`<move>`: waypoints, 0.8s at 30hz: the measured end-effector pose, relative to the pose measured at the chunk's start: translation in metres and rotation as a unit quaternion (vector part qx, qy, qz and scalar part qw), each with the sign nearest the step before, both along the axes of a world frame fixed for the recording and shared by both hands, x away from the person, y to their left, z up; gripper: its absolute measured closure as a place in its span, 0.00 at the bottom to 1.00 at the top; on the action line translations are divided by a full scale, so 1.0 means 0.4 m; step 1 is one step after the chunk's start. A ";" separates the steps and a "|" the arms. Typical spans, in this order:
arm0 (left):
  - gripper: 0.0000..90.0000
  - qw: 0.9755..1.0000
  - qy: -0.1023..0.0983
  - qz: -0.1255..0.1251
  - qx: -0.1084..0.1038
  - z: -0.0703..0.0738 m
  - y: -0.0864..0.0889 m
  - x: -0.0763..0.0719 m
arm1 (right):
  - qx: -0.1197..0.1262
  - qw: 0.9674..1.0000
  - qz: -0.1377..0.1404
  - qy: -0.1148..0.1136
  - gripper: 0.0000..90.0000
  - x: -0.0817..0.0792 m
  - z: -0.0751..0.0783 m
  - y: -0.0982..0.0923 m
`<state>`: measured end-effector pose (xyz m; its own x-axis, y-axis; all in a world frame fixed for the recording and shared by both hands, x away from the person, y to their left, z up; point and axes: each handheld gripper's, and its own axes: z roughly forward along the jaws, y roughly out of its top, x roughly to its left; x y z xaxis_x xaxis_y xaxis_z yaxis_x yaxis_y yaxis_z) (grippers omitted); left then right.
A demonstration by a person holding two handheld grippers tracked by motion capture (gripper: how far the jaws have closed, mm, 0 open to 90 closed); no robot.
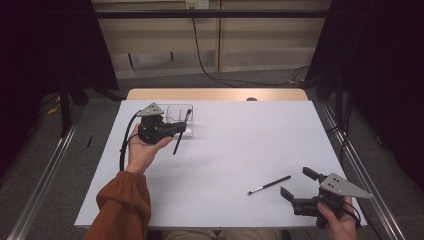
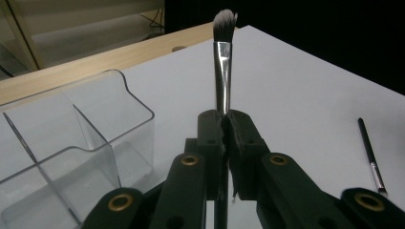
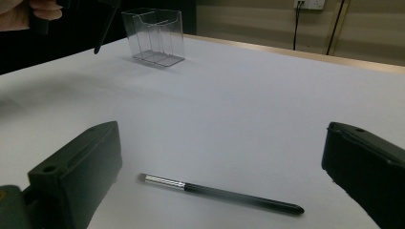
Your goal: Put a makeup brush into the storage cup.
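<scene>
Fingers (image 2: 239, 143) of left gripper (image 2: 224, 125): clamped on makeup brush (image 2: 222, 71), bristles up, beside clear organizer (image 2: 119, 102). Fingers (image 3: 363, 162) of right gripper (image 3: 222, 167): apart, flanking second brush (image 3: 224, 192) flat on white bench (image 1: 240, 140).

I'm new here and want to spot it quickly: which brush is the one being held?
Start at the white table, then the clear organizer at its far left. Beside it, the left tongs clamp a makeup brush with pale fluffy bristles, lifted above the tabletop; the other brush lies flat.
</scene>
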<state>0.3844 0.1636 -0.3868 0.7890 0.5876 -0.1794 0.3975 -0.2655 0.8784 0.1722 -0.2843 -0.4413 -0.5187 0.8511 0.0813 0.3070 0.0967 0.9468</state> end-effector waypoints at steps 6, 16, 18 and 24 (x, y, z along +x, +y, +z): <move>0.94 1.000 -0.015 0.014 -0.012 0.015 0.020 -0.002 | 0.001 1.000 -0.001 -0.001 0.00 0.000 0.000 -0.001; 0.94 0.998 -0.033 0.027 -0.034 0.025 0.041 0.004 | 0.000 1.000 0.001 0.000 0.00 0.001 0.000 0.000; 0.94 0.998 -0.037 0.027 -0.035 0.029 0.043 0.005 | 0.001 1.000 0.000 0.000 0.00 0.001 0.000 0.001; 0.94 0.998 -0.045 0.034 -0.036 0.045 0.050 0.015 | 0.000 1.000 0.005 -0.002 0.00 -0.001 0.000 0.000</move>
